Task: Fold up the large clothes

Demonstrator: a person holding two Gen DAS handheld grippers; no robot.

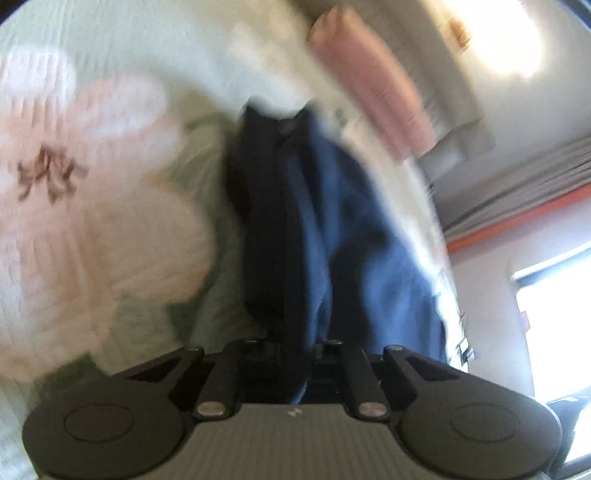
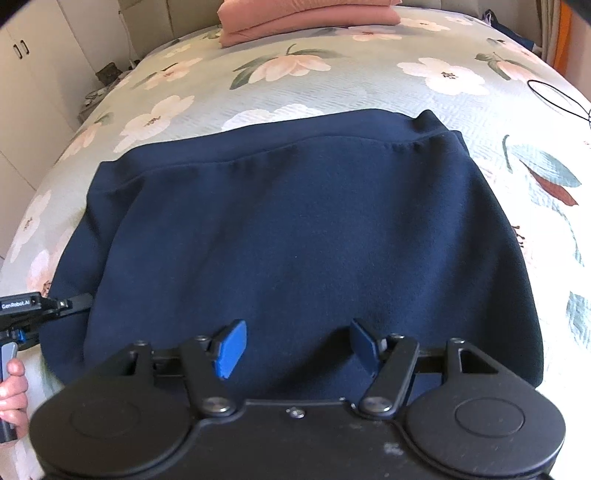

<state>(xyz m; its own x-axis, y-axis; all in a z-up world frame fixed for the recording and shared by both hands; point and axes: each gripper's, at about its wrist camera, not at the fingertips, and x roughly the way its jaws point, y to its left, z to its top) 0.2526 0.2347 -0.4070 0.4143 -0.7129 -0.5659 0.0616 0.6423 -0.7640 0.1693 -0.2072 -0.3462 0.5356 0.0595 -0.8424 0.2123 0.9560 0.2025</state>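
A large navy blue garment (image 2: 295,236) lies spread flat on the floral bedspread (image 2: 332,92), ribbed hem at the far side. My right gripper (image 2: 295,347) hovers over its near edge, blue pads (image 2: 231,349) apart, open and empty. My left gripper (image 1: 295,354) is shut on a fold of the navy garment (image 1: 332,229), which runs up and away from the jaws; its fingertips are hidden by cloth. The left wrist view is motion-blurred. The left gripper also shows in the right wrist view (image 2: 74,301) at the garment's left edge.
A folded pink stack (image 2: 306,18) sits at the far end of the bed, also in the left wrist view (image 1: 373,81). White cabinets (image 2: 33,74) stand left of the bed. A black cable (image 2: 561,99) lies on the bed's right side. A window (image 1: 554,325) is at right.
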